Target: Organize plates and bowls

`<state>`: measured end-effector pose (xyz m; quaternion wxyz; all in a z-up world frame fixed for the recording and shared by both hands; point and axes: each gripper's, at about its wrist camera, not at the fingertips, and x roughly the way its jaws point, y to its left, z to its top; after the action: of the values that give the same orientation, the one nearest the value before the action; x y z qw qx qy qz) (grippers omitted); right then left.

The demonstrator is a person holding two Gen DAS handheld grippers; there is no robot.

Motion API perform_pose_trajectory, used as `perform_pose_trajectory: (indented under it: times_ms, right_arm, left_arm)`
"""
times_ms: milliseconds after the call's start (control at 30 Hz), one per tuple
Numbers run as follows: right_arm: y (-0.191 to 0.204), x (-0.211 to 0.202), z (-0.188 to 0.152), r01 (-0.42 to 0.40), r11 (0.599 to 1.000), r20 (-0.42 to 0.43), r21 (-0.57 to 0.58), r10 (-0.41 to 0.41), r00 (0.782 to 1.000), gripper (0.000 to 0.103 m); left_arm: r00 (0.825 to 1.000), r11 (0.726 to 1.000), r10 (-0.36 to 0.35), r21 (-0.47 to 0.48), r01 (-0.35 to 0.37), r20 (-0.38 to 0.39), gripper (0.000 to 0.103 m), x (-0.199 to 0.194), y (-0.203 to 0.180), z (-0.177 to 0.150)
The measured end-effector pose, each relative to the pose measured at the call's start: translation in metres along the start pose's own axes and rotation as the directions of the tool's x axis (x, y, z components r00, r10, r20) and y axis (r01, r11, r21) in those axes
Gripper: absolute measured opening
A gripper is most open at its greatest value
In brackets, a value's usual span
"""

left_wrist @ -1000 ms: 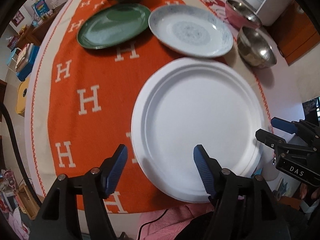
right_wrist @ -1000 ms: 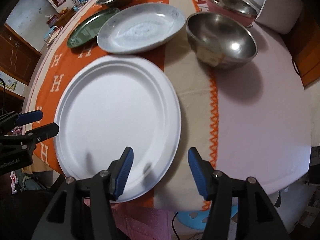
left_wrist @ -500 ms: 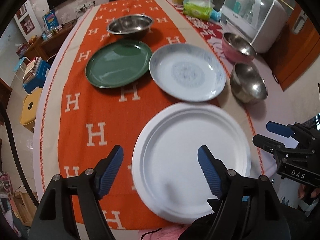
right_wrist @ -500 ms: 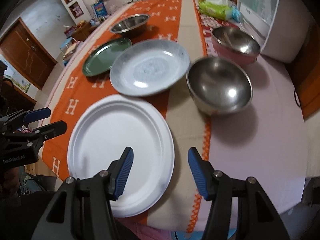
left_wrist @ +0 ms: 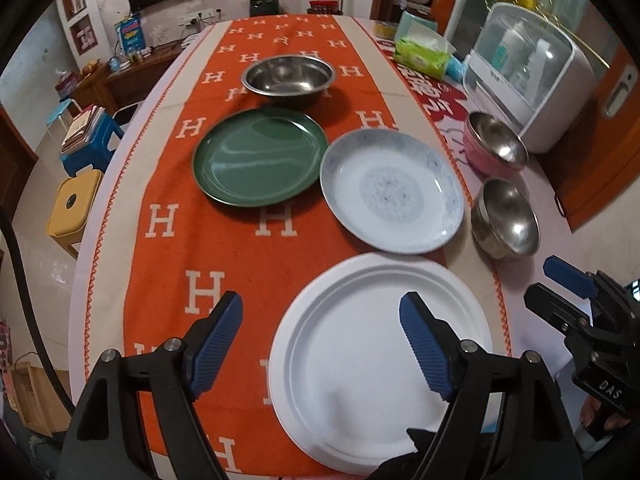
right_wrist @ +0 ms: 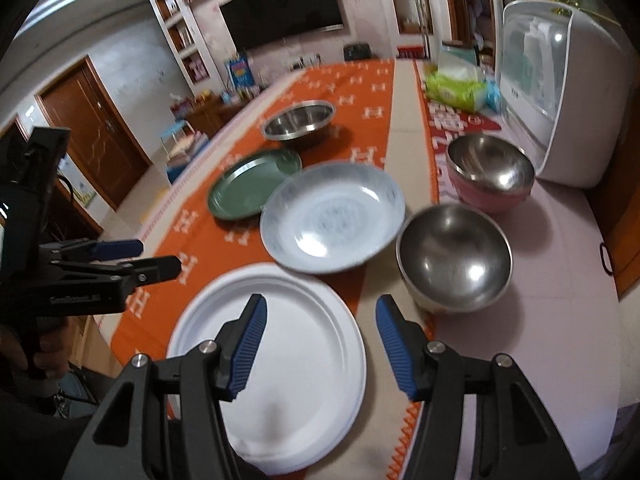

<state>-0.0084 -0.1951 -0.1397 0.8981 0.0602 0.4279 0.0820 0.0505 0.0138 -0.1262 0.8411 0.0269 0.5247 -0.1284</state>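
A white plate [left_wrist: 380, 356] [right_wrist: 280, 376] lies nearest me on the orange cloth. Beyond it sit a pale blue patterned plate [left_wrist: 390, 196] [right_wrist: 332, 216] and a green plate [left_wrist: 258, 156] [right_wrist: 254, 184]. A wide steel bowl [left_wrist: 288, 76] [right_wrist: 298, 122] stands at the far end. A steel bowl [left_wrist: 506, 218] [right_wrist: 454, 258] and a pink-sided steel bowl [left_wrist: 494, 146] [right_wrist: 490, 172] stand on the right. My left gripper [left_wrist: 320, 340] [right_wrist: 140, 256] is open and empty above the white plate's near left. My right gripper [right_wrist: 318, 344] [left_wrist: 560, 284] is open and empty above its near right.
A white appliance with a clear lid [left_wrist: 524, 68] [right_wrist: 560, 92] stands at the table's right edge. A green tissue pack [left_wrist: 424, 54] [right_wrist: 456, 88] lies behind it. Blue and yellow stools [left_wrist: 72, 200] stand on the floor at the left.
Both grippers have pulled back and up from the white plate, so more of the table shows. Both stay open and empty. The dishes have not moved.
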Motion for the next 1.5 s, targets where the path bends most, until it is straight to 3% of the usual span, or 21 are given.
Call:
perform_pose_trajectory:
  times_ms: [300, 867, 1133, 1500]
  right_arm:
    - [-0.001, -0.007, 0.005, -0.019, 0.998, 0.111, 0.065, 0.011, 0.994, 0.057]
    - [0.007, 0.003, 0.008, 0.040, 0.972, 0.145, 0.233, -0.076, 0.987, 0.057]
    - [-0.002, 0.011, 0.002, 0.033, 0.924, 0.139, 0.381, -0.092, 0.986, 0.057]
    - [-0.026, 0.033, -0.006, 0.032, 0.812, 0.106, 0.583, -0.115, 0.988, 0.057]
  left_arm:
    - [0.998, 0.999, -0.005, -0.044, 0.007, 0.055, 0.080, -0.003, 0.015, 0.014]
    - [0.996, 0.999, -0.045, 0.006, 0.044, 0.073, 0.080, -0.001, 0.048, 0.050]
    - [0.995, 0.996, -0.092, 0.019, 0.092, 0.023, 0.080, 0.020, 0.056, 0.069]
    - [0.976, 0.979, -0.202, 0.007, 0.204, -0.081, 0.080, 0.068, 0.039, 0.086]
